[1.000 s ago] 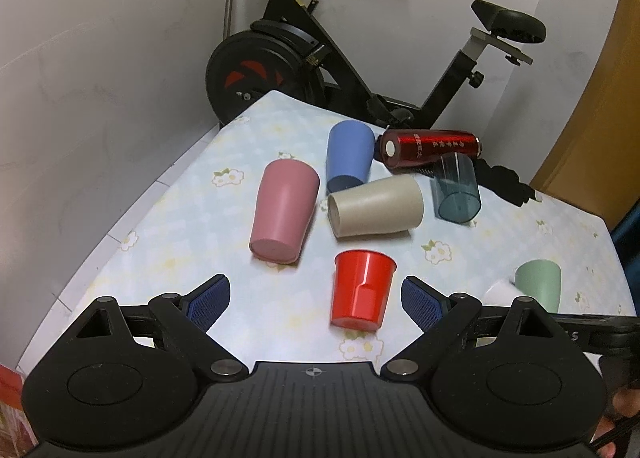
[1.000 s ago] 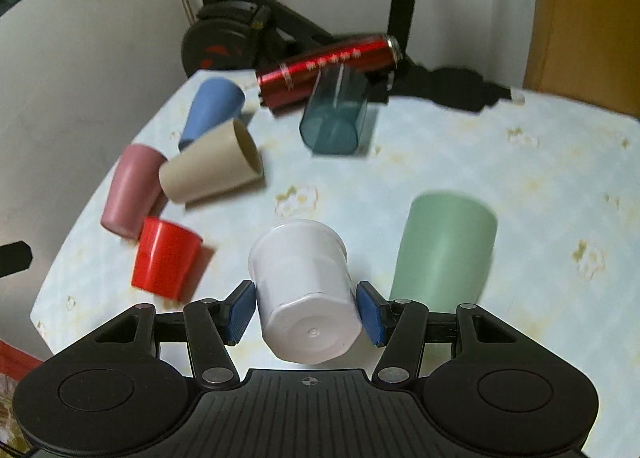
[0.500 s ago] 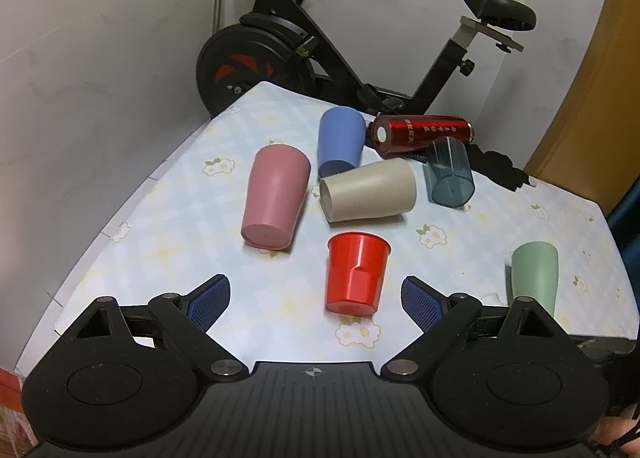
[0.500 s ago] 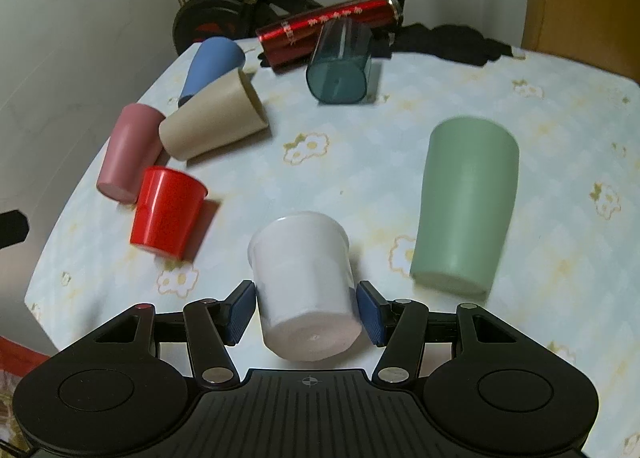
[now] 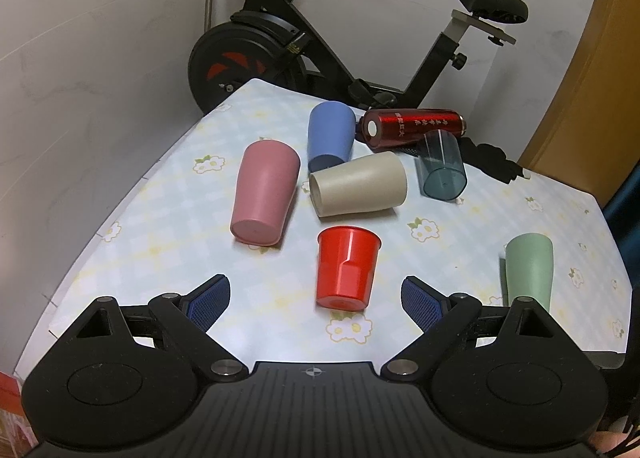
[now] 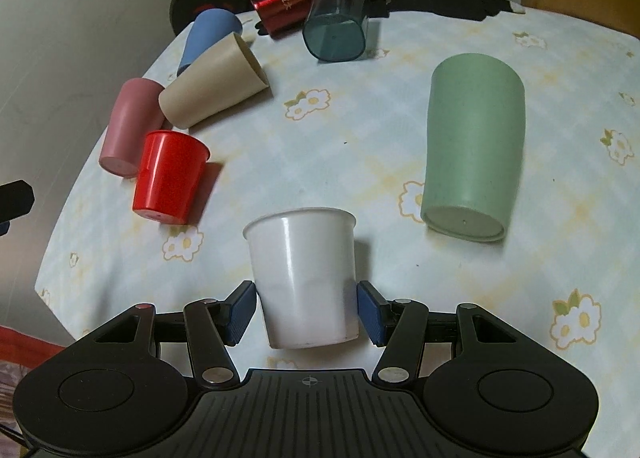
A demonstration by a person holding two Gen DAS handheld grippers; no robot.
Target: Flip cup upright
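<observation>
My right gripper (image 6: 306, 312) is shut on a white cup (image 6: 304, 274), its blue pads pressing both sides near the base, rim pointing away from me. The cup hangs over the table's near part. My left gripper (image 5: 316, 302) is open and empty, with the red cup (image 5: 346, 268) between and just beyond its fingertips. The red cup also shows in the right wrist view (image 6: 168, 178). The white cup is not visible in the left wrist view.
On the flowered tablecloth (image 6: 360, 146) are a green cup (image 6: 472, 150), a pink cup (image 5: 264, 192), a beige cup (image 5: 358, 188) lying on its side, a blue cup (image 5: 330, 136), a teal clear cup (image 5: 440, 166) and a red flask (image 5: 412, 128). An exercise bike (image 5: 280, 58) stands behind.
My right gripper has pulled back and tilted the white cup, so its rim now points away and its base faces me less. The left gripper has shifted slightly nearer the red cup.
</observation>
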